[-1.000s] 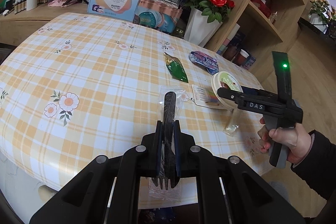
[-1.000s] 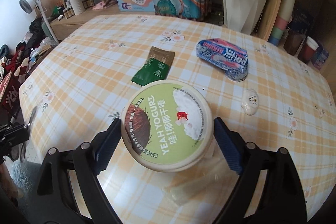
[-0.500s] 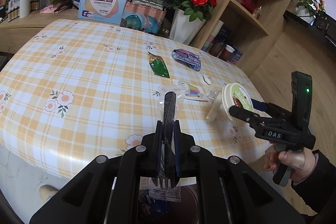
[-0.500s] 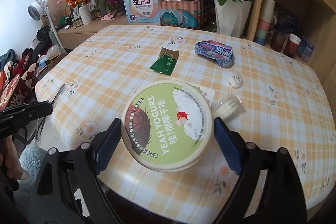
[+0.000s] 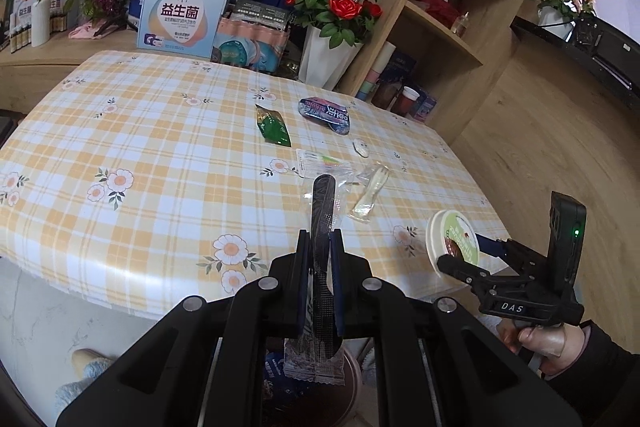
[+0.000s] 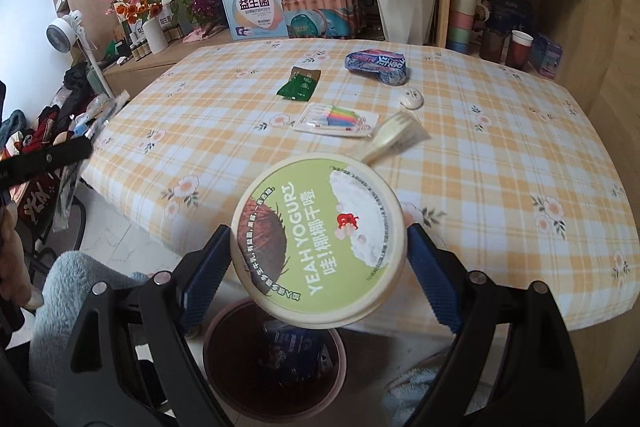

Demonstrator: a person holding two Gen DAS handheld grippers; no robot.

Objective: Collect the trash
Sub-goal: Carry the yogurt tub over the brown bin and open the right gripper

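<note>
counter (image 6: pixel 500 163): my yellow-checked cloth, floral print | bin (image 6: pixel 224 331): dark round pail on floor below counter edge | yogurt tub (image 6: pixel 320 243): green-and-white lid, coconut picture, my right fingers (image 6: pixel 320 255) clamped on it above bin | wrapped black fork (image 5: pixel 322 251): clear sleeve, pinched upright in my left fingers (image 5: pixel 319 267)

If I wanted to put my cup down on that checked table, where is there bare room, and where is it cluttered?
The near-left stretch of the table, from the green packet back toward the blue-and-white box, is bare. The right-centre is crowded: green packet, blue wrapper, candle pack, wrapped fork.
</note>
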